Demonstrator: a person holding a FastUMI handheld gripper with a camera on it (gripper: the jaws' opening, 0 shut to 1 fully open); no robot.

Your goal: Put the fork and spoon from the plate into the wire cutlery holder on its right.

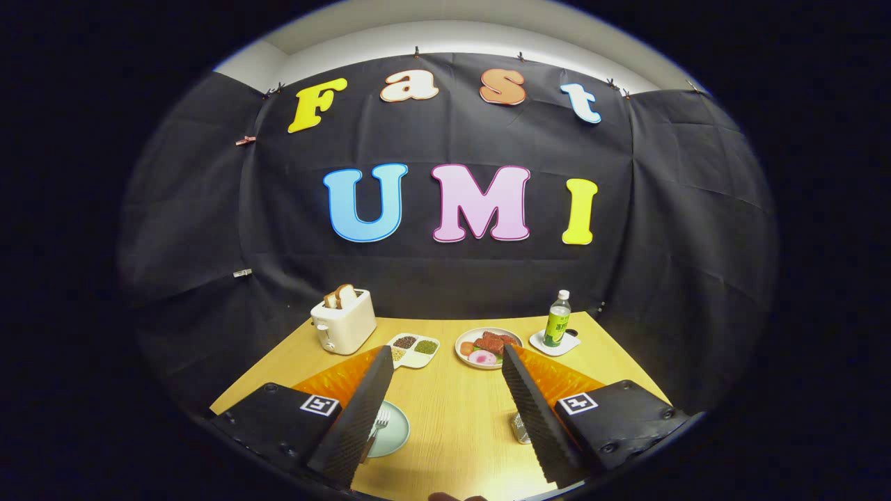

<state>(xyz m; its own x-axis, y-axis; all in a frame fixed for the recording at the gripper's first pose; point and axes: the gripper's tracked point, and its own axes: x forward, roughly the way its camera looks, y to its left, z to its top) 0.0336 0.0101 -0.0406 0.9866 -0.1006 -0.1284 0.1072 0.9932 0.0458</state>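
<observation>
Tool (445, 362) wide open, holding nothing, above table (452, 417) w/ fork (379, 422) on plate (391, 431) by left finger.

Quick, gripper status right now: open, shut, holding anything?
Gripper: open, fingers spread wide, nothing between them; the plate with the fork lies beside the left finger.

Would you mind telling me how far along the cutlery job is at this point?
Nothing looks done yet: a fork lies on the plate, partly behind the left finger; I cannot make out the spoon. In hand: nothing, the gripper is open above the table, fingers spread wide. Left: both pieces must go into the wire cutlery holder beside the right finger.
</observation>
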